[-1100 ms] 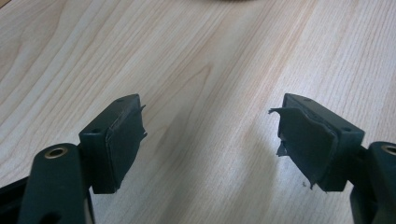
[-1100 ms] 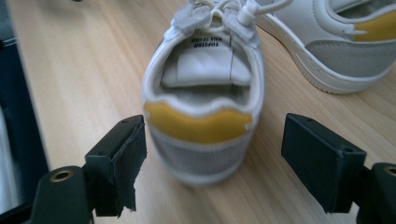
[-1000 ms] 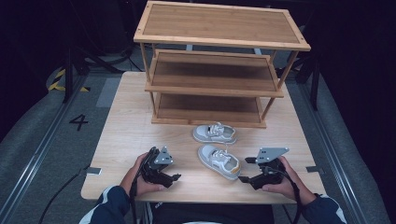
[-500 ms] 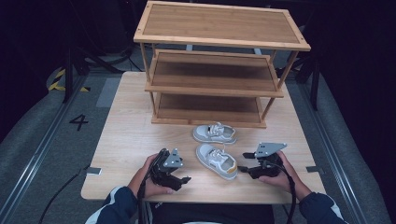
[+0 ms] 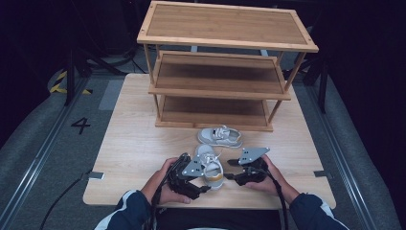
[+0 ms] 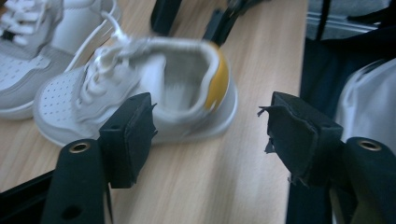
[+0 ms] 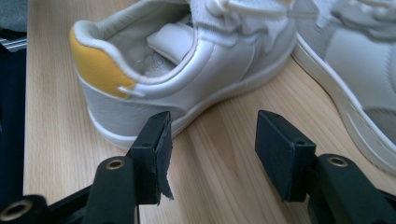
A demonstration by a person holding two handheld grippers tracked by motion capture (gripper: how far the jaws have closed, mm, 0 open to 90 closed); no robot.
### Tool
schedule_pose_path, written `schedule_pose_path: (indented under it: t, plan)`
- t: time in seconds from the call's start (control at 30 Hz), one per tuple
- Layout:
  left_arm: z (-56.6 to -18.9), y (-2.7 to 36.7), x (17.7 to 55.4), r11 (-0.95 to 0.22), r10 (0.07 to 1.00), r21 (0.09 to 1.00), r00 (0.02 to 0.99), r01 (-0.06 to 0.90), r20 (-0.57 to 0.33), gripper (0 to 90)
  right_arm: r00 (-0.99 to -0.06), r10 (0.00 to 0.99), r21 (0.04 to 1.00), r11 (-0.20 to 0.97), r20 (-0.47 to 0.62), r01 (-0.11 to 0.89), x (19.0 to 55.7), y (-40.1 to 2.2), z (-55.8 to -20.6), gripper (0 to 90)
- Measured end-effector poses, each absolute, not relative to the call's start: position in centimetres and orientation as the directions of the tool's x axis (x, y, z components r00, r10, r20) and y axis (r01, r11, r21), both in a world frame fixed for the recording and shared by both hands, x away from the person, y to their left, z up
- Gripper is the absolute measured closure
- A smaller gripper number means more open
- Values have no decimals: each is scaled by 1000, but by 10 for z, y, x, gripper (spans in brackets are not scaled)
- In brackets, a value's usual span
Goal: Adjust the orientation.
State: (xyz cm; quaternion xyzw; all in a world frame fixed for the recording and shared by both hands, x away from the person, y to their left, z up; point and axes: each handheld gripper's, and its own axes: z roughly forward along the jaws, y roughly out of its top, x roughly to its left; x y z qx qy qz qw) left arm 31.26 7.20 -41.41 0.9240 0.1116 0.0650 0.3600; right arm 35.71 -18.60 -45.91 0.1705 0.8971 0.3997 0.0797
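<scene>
The near shoe (image 7: 187,70) is white with a yellow heel tab; the far shoe (image 5: 220,136) looks white and grey.

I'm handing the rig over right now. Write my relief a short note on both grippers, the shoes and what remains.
Left gripper: open, jaws at the near shoe, not gripping.
Right gripper: open, beside that shoe's yellow heel tab, holding nothing.
Far shoe: on the table in front of the wooden rack.
Done: nothing lifted; rack shelves bare.
Left: likely grip the near shoe and shelve it, then the other.
</scene>
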Motion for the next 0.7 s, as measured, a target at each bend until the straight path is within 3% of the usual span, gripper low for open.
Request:
schedule_pose_path:
  t: [0.13, 0.33, 0.7]
  plan:
    - [-419, 63, 313, -760, 224, 631, 974, 153, 34, 383, -928, 372, 752, 613, -4, 243, 357, -178, -461, 489]
    - [-426, 45, 318, -816, 200, 558, 979, 151, 27, 441, -931, 364, 743, 631, -29, 224, 353, -174, -462, 454]
    - [-433, 35, 336, -849, 156, 504, 987, 156, -43, 602, -852, 522, 746, 582, -37, 324, 362, -255, -454, 392]
